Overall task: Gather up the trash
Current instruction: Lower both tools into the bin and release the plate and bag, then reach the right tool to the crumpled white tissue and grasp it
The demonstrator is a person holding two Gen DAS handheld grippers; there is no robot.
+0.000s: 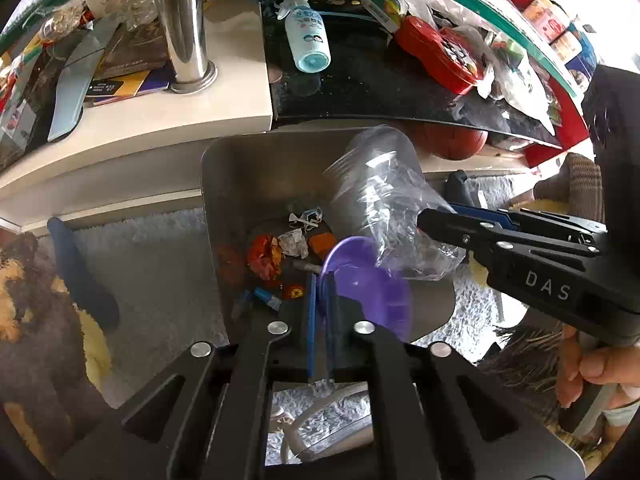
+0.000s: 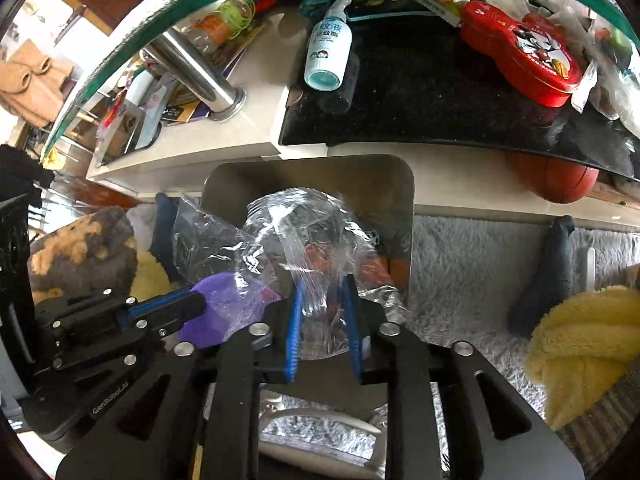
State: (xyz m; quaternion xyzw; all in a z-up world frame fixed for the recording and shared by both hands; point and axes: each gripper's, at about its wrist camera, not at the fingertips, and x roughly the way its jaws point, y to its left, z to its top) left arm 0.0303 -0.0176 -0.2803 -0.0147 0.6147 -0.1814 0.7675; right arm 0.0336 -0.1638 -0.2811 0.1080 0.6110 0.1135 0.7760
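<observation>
A square metal bin (image 1: 240, 152) (image 2: 228, 180) stands on the rug, with crumpled red wrappers (image 1: 264, 256) and paper scraps at its bottom. My left gripper (image 1: 322, 276) (image 2: 196, 300) hangs over the bin's near side, shut on the edge of a purple plastic plate (image 1: 368, 284) (image 2: 224, 300). My right gripper (image 2: 324, 288) (image 1: 428, 220) reaches in over the bin with its jaws a little apart. A crumpled clear plastic bag (image 2: 296, 232) (image 1: 384, 200) hangs loosely between its blue pads (image 2: 295, 320) and bulges over the bin's mouth.
Behind the bin stands a low table with a glass top and a white and black shelf (image 1: 224, 120), holding a spray bottle (image 1: 308, 36) and a red tin (image 1: 440, 56). A basketball (image 1: 456, 140) lies under it. Grey shaggy rug (image 2: 460, 260), yellow plush (image 2: 580, 340), a hand (image 1: 600, 368).
</observation>
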